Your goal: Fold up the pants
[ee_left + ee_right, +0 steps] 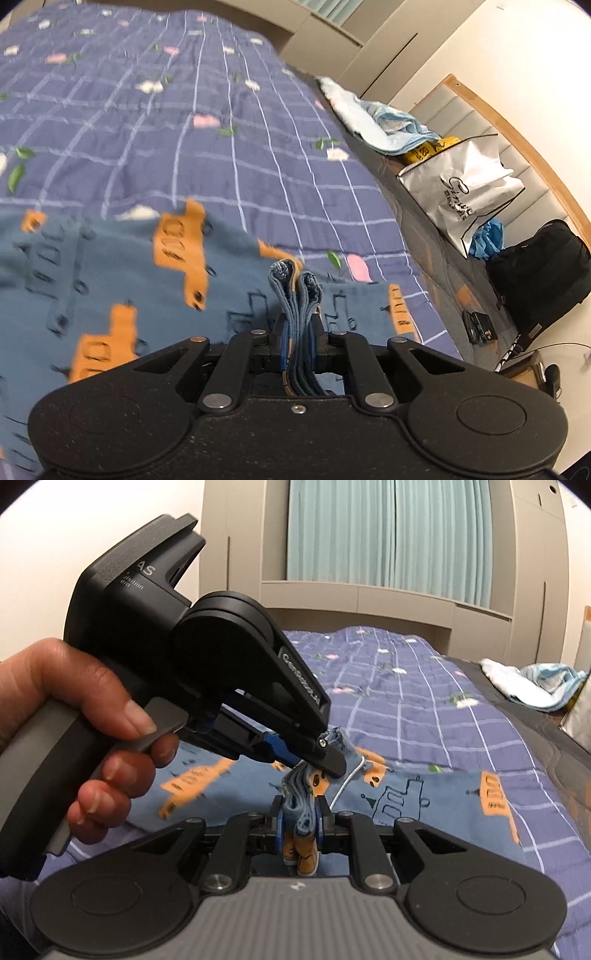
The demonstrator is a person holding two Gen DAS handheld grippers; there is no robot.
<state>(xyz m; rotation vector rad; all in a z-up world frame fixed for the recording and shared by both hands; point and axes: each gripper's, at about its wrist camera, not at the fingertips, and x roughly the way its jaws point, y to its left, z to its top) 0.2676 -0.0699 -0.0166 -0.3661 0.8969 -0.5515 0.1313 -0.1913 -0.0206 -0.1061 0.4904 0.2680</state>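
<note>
Both hand-held grippers point(297, 321) point(300, 806) clamped on pants point(110, 266)

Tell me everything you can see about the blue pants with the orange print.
The pants look like soft knit fabric, dusty blue, printed with orange vehicle shapes and dark line drawings. A thin white cord shows beside the bunched edge. They lie mostly spread on the purple checked bedspread. Two bunched, layered edges are raised: the left gripper is shut on one, the right gripper on the other, and the two pinches sit close together. No bare hand touches the cloth.
</note>
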